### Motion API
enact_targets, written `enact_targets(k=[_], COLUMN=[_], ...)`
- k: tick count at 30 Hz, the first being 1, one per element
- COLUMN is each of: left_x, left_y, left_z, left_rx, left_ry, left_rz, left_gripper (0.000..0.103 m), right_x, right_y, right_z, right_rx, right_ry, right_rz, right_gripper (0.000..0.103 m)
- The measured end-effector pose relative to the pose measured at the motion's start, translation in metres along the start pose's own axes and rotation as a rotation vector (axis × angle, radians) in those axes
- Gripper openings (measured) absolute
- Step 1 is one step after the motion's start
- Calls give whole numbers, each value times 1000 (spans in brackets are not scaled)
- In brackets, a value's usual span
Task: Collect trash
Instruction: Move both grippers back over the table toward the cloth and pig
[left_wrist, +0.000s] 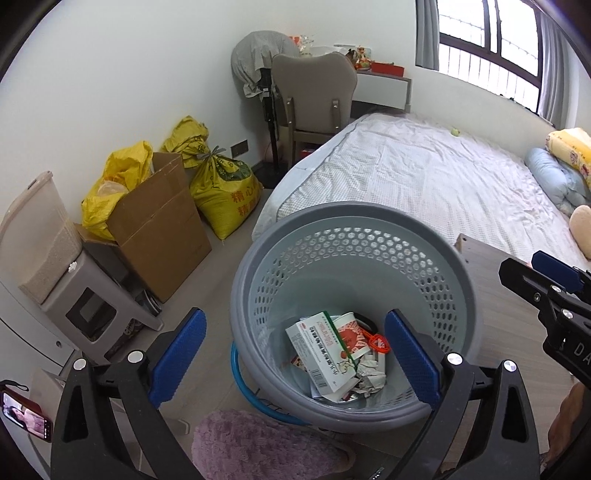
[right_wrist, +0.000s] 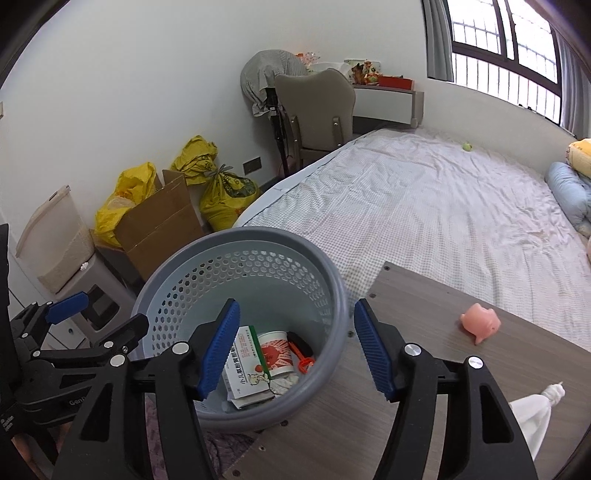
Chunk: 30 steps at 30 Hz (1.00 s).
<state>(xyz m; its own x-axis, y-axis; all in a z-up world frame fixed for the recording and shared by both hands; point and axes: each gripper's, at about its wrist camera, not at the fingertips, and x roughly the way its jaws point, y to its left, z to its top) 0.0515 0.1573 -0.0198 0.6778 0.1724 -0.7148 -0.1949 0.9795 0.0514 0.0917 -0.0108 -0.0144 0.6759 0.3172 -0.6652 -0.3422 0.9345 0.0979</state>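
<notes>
Bedroom floor: bin (left_wrist: 458, 295) holds box, cup, paper. Both tongs wide, nothing gripped. Pink toy (right_wrist: 480, 323), white bag (right_wrist: 533, 410) left beside bin.

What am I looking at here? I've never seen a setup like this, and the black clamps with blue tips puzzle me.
Those clamps are hand-held grippers, one in each of a person's hands; no robot is involved. Each carries a wide-angle camera looking along its two fingers, so one picture comes from the left gripper and the other from the right gripper. Both are open and hold nothing. Both hang above a grey perforated bin beside a bed. In the bin lie a medicine box, a paper cup, an orange plastic piece and crumpled paper. On the wooden tabletop sit a pink toy and a white tissue.
</notes>
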Motion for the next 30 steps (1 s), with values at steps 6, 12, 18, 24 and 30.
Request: enact_targets(k=[6,12,18,24,30], left_x=[-9,-20,-30,-36,-34], left_y=[-15,-41,-69,-98,-132], left_z=[1,1,1,0,-6], left_rx=[4,47,88,118,161], left_ry=[-13,-30,-37,-40,-25], left_rz=[-21,-46,-82,-119,-155], left_gripper=[95,95,95,95,95], right_x=[-21,-41,-58,-75,-92], right_y=[-18,-42,-74,-118,-166], right_z=[-6,-13,-30,-56,-86], right_rx=[20,54,102,172,261], right_ry=[-23,-45,-42,-17,12], right_rz=[-43,-89,-142,-215,-299], right_gripper=[62,63,63,63,63])
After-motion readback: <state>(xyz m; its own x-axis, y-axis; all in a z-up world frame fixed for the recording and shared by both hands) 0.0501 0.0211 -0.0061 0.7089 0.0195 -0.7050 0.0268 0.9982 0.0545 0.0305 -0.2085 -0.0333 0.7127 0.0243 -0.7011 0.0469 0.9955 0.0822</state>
